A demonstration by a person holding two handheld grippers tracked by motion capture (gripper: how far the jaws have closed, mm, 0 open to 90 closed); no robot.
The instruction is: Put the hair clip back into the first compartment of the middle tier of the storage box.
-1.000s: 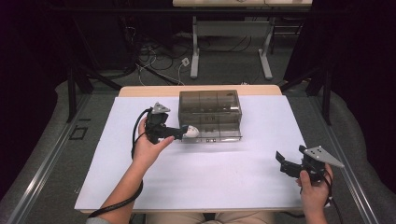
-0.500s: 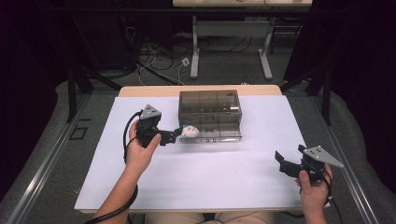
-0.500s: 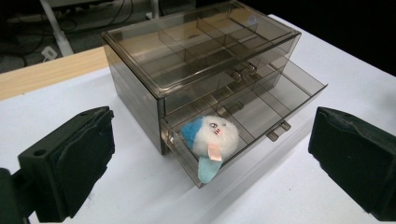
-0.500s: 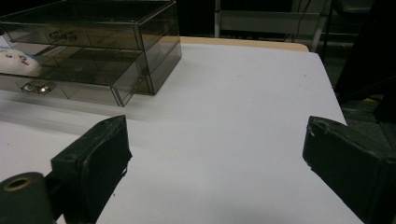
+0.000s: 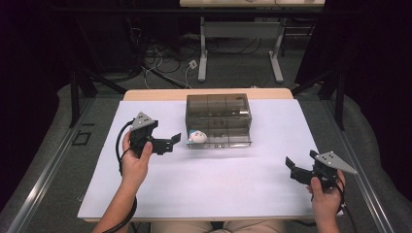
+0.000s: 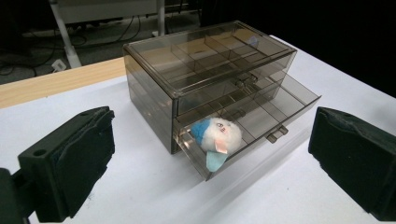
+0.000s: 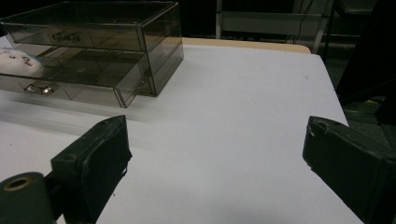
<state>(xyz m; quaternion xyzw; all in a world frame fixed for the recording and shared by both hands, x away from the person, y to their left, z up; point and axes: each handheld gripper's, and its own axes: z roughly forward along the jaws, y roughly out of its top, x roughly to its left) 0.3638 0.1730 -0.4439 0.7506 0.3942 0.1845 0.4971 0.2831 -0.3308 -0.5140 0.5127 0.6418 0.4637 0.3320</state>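
A smoky see-through drawer box stands at the table's middle back, its lower drawer pulled out. A small white and blue plush toy lies in the drawer's left end, partly over the rim. My left gripper is open a short way to the left of the toy, touching nothing. In the left gripper view the toy and the box sit between my open left gripper. My right gripper is open over bare table near the front right, with the box far off.
A white sheet covers the table, with a wooden strip showing at the back edge. Beyond it are a desk frame and cables on the floor. Bare sheet lies between the two grippers.
My left gripper has let go of the toy and drawn back to the left; the toy now lies in the open drawer. The right gripper has stayed put.
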